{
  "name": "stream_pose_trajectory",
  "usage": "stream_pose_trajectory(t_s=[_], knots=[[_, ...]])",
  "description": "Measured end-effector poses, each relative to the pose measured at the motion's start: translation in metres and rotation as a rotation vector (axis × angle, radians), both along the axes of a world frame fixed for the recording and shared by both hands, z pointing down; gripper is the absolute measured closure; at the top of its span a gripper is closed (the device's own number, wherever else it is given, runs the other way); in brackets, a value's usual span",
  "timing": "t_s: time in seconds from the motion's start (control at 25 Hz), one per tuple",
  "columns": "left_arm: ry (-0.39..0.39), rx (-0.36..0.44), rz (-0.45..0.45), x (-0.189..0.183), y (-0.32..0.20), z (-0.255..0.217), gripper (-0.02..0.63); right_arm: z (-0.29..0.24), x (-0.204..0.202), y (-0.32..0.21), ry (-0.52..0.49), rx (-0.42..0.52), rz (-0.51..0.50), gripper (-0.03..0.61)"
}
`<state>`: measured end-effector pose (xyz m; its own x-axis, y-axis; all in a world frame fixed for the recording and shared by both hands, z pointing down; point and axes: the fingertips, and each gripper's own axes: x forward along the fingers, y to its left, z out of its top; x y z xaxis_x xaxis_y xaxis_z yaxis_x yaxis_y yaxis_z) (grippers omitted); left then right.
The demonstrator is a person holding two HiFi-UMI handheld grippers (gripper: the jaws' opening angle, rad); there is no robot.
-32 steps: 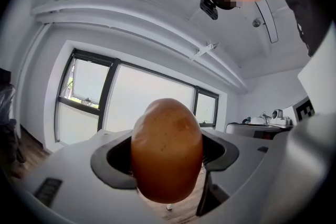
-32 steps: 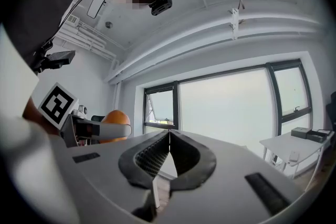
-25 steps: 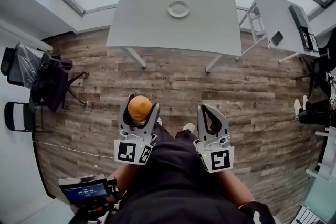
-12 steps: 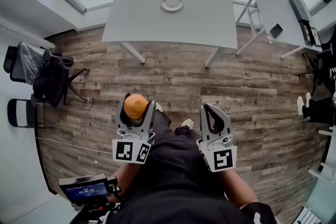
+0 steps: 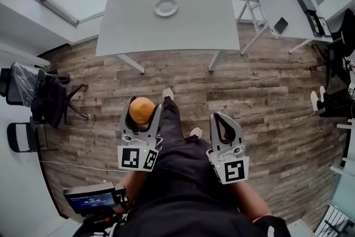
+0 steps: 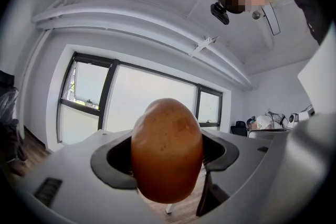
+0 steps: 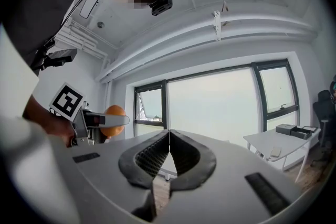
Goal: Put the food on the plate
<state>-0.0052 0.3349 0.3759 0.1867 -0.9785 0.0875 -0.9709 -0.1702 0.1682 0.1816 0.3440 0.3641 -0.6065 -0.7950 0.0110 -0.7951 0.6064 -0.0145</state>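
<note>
Bright, even daylight from overexposed windows (image 7: pixel 220 107); strong fisheye bending, dark vignetted corners.

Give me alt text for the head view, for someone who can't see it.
Seen from above, the left gripper holds a round orange-brown food item over a wooden floor, while the right gripper beside it is shut and empty. Ahead stands a grey table with an empty white plate on it.
</note>
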Motion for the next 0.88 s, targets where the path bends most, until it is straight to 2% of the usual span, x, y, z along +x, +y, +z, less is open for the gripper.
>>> stream_pose_trajectory(t_s=[0.16, 0.36, 0.56, 0.88], knots=[[0.024, -0.019, 0.024, -0.01, -0.037, 0.012, 0.288, 0.011, -0.006, -0.033, -0.004, -0.052, 0.052, 0.571], [0.008, -0.005, 0.032, -0.018, -0.051, 0.008, 0.288, 0.004, -0.01, -0.043, 0.006, -0.021, 0.051, 0.571], [0.034, -0.023, 0.013, -0.073, -0.133, 0.012, 0.288, 0.004, -0.069, -0.131, 0.03, -0.041, 0.021, 0.571], [0.061, -0.029, 0.001, -0.143, -0.199, 0.011, 0.288, -0.012, -0.148, -0.215, 0.048, -0.039, -0.013, 0.571]])
